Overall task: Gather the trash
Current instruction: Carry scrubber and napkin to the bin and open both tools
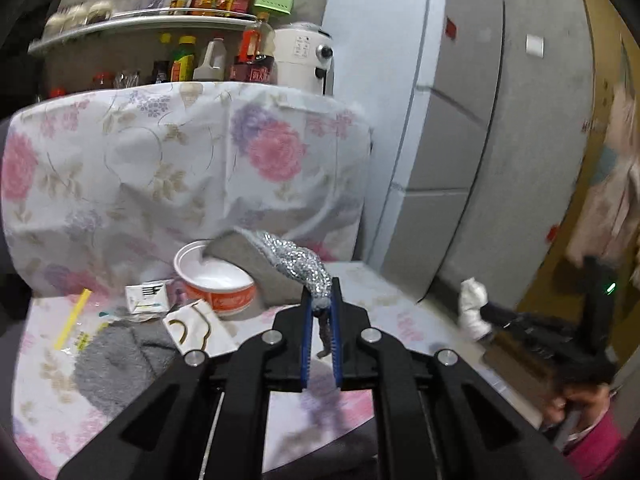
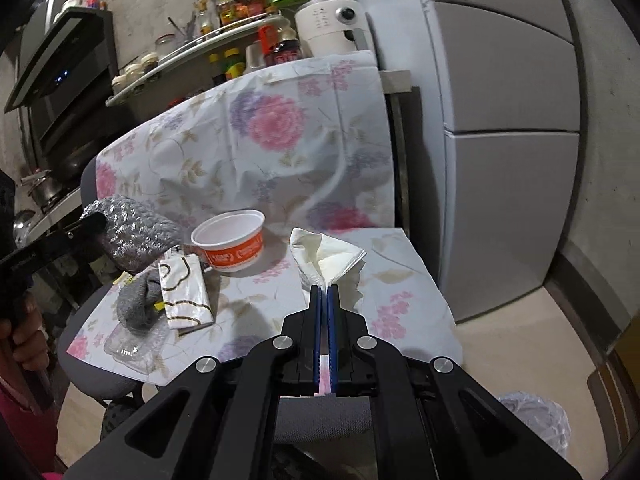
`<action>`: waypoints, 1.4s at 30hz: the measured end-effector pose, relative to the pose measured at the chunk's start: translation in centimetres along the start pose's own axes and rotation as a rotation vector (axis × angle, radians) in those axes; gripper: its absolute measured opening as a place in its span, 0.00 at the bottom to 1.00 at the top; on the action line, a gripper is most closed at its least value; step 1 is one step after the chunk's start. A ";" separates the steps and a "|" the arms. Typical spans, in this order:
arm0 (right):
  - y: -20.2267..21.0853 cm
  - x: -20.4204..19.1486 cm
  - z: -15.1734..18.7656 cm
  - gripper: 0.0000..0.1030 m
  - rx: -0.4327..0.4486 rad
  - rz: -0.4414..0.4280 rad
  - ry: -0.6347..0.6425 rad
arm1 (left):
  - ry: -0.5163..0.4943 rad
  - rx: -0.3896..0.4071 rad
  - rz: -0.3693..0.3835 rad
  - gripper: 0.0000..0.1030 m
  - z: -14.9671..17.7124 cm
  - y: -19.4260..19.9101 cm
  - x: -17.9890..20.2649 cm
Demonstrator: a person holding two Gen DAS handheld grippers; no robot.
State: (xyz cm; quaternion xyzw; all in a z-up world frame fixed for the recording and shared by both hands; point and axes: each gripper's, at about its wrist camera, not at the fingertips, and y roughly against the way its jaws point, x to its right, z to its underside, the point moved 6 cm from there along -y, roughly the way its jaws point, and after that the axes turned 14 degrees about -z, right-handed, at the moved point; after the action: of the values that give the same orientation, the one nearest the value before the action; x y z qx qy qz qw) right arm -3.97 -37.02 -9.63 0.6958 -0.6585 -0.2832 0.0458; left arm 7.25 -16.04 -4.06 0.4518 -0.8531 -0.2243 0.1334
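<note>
My left gripper (image 1: 321, 294) is shut on one end of a grey cloth with a silver sparkly side (image 1: 288, 260), held up above the floral-covered chair seat (image 1: 392, 312). The same cloth (image 2: 136, 232) shows at the left of the right wrist view, hanging from the left gripper (image 2: 86, 220). My right gripper (image 2: 324, 290) is shut on a crumpled white tissue (image 2: 332, 250), lifted over the seat's right side. On the seat lie an orange and white paper bowl (image 2: 230, 240), a white tissue pack with gold lines (image 2: 184, 292), a grey knitted cloth (image 2: 136, 304) and a clear plastic tray (image 2: 132, 348).
A small white carton (image 1: 146, 298) and a plastic bag with a yellow strip (image 1: 74, 320) lie left of the bowl (image 1: 216, 280). The chair back (image 1: 180, 168) rises behind. A grey fridge (image 2: 500, 120) stands right. A clear plastic bag (image 2: 536, 416) sits on the floor at lower right.
</note>
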 end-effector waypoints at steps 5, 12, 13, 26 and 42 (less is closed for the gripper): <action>1.4 1.4 1.8 0.03 -0.018 0.043 -0.011 | -0.060 -0.034 0.073 0.06 4.0 -1.6 6.0; 7.4 5.5 4.7 0.03 -0.009 0.179 -0.075 | -0.179 -0.072 0.317 0.06 8.0 -2.5 17.6; 8.4 6.1 5.2 0.03 -0.005 0.202 -0.086 | -0.204 -0.075 0.351 0.06 8.3 -2.4 19.4; 14.9 17.4 13.8 0.06 -0.032 0.380 -0.363 | -0.452 -0.172 0.562 0.07 13.8 -5.2 33.9; 14.3 19.9 14.2 0.42 -0.023 0.460 -0.406 | -0.307 -0.193 0.426 0.51 11.4 -8.3 28.7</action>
State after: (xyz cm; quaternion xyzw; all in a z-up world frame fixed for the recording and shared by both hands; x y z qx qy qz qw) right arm -23.74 -53.24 -21.92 0.4569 -0.7913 -0.4059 -0.0160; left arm -7.70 -40.96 -17.31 0.2083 -0.9138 -0.3372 0.0889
